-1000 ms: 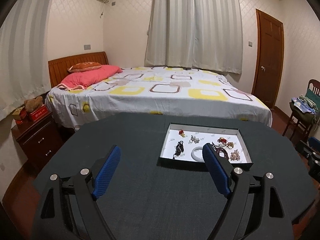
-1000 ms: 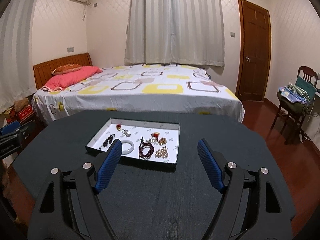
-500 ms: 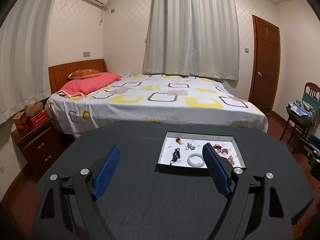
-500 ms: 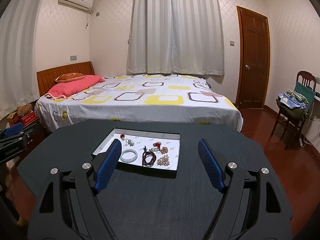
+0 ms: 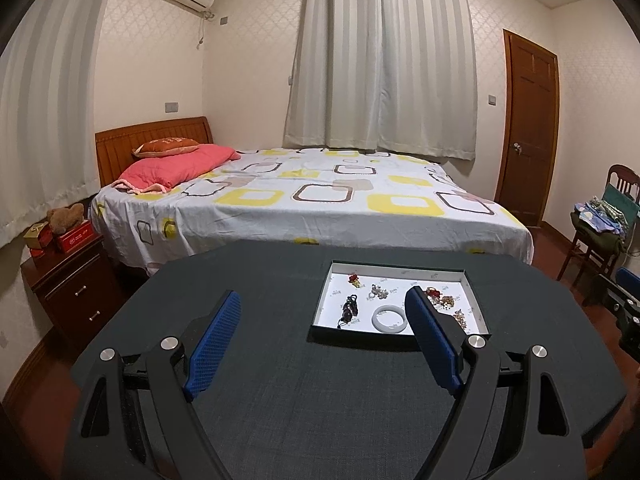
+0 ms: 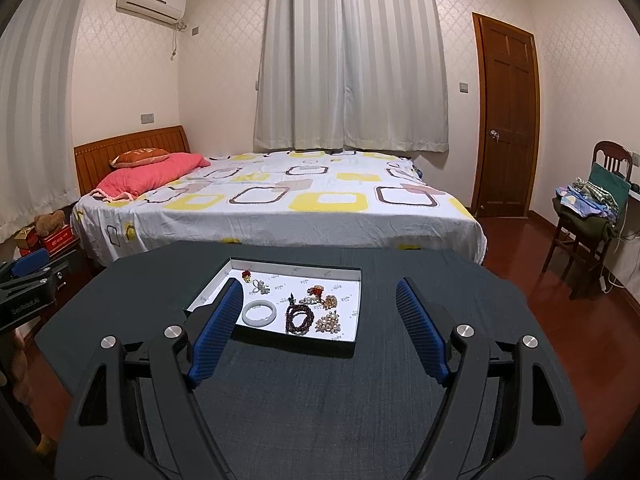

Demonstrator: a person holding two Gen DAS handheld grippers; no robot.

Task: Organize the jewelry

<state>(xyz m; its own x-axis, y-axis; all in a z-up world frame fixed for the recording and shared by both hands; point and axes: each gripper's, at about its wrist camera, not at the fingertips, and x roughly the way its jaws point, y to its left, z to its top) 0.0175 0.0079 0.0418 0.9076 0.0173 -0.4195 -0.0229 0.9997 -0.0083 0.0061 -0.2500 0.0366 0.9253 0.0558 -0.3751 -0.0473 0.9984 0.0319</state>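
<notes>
A shallow white-lined tray [image 5: 394, 270] [image 6: 296, 267] lies on the dark table and holds several jewelry pieces. Among them are a white bangle [image 5: 390, 314] [image 6: 259, 312], a dark red bead bracelet [image 6: 299, 317], a black beaded piece [image 5: 349, 309], a pearl cluster [image 6: 328, 322] and a small red charm [image 5: 353, 279] [image 6: 246, 275]. My left gripper [image 5: 324, 300] is open and empty, held back from the tray's near edge. My right gripper [image 6: 318, 292] is open and empty, also short of the tray.
The dark fabric-covered table [image 5: 280, 400] [image 6: 320, 400] fills the foreground. Beyond it stands a bed [image 5: 312, 196], with a wooden nightstand [image 5: 68, 280] at left, a door [image 5: 528, 128] and a chair piled with clothes [image 5: 600, 216] at right.
Both grippers have drawn back and tilted up, so the tray sits farther away and lower in both views. Both stay open and empty.
</notes>
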